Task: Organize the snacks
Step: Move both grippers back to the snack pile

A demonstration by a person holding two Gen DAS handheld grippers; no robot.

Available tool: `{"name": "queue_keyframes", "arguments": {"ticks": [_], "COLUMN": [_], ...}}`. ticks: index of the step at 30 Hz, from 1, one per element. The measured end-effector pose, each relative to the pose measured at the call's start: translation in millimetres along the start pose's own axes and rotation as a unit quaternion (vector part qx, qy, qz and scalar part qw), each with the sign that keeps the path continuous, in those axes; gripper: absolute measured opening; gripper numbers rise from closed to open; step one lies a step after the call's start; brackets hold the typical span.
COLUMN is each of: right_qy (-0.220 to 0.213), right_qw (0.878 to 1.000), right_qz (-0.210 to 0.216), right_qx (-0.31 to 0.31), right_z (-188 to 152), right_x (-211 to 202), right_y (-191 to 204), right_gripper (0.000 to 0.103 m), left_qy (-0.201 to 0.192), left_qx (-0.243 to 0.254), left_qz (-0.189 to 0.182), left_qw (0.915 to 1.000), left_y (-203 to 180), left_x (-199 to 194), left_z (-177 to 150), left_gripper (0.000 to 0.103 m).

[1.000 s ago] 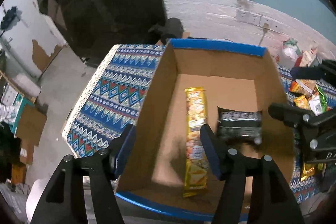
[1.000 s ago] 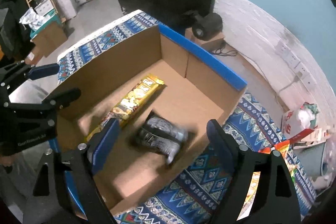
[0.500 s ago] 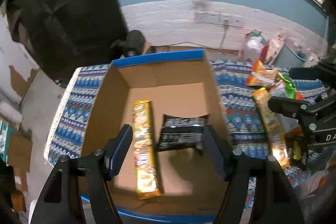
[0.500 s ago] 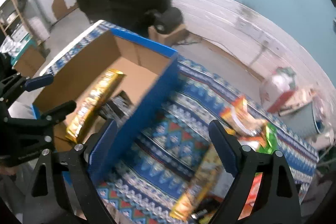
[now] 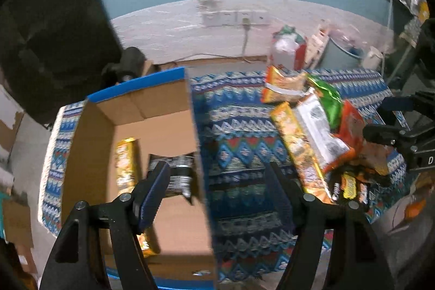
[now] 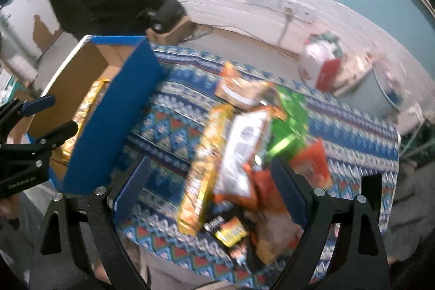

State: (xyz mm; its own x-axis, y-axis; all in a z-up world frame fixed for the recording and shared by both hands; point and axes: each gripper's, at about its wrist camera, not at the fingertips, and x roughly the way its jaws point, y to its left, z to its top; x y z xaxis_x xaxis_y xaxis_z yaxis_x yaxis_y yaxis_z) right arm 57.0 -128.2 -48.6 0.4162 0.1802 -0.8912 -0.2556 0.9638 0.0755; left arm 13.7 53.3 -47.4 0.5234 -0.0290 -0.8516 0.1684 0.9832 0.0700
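Observation:
A cardboard box [image 5: 141,102] with blue outer walls stands on the left of the patterned cloth. Inside it lie a long yellow pack [image 5: 125,165] and a black pack [image 5: 176,175]. My left gripper [image 5: 217,184] hangs above the box's right wall and the cloth; its jaws are opening and hold nothing. A heap of snacks [image 6: 244,151] lies on the right: a long yellow pack [image 6: 209,162], a white pack, a green bag [image 6: 288,121] and orange bags. My right gripper [image 6: 209,184] is open above this heap, touching nothing. It also shows in the left wrist view [image 5: 388,117].
The blue patterned cloth [image 5: 239,132] covers the table between box and heap. Behind the table stand a white and red bag [image 5: 285,50] and a grey bin [image 6: 380,89]. A dark roll on a cardboard block [image 6: 168,15] sits behind the box. The table's near edge runs close under my grippers.
Both grippers have swept right, from above the inside of the box to the cloth and the snack heap. The black pack now lies still in the box. The left jaws stand wider.

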Motion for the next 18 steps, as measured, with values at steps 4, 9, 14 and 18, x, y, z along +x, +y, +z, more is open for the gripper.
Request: {"name": "queue_keyframes", "arguments": {"ticks": [4, 9, 14, 18], "right_qy": [0.010, 0.016, 0.026, 0.044], "right_qw": [0.999, 0.998, 0.995, 0.990], "right_qz": [-0.018, -0.028, -0.032, -0.026], "right_qx": [0.031, 0.054, 0.092, 0.133], "right_z": [-20, -41, -64, -84], "right_x": [-2, -6, -7, -2], "right_y": [-27, -52, -79, -100], "right_gripper": [0.090, 0.090, 0.090, 0.090], "left_qy": [0.011, 0.013, 0.022, 0.035], "left_qx": [0.021, 0.049, 0.067, 0.077], "left_qz": [-0.005, -0.012, -0.022, -0.026], "left_qw": [0.9997, 0.9987, 0.9973, 0.9961], "left_y": [-21, -45, -67, -83], "left_x": [7, 9, 15, 27], "left_z": [-1, 2, 5, 6], "left_gripper": [0.074, 0.074, 0.075, 0.077]}}
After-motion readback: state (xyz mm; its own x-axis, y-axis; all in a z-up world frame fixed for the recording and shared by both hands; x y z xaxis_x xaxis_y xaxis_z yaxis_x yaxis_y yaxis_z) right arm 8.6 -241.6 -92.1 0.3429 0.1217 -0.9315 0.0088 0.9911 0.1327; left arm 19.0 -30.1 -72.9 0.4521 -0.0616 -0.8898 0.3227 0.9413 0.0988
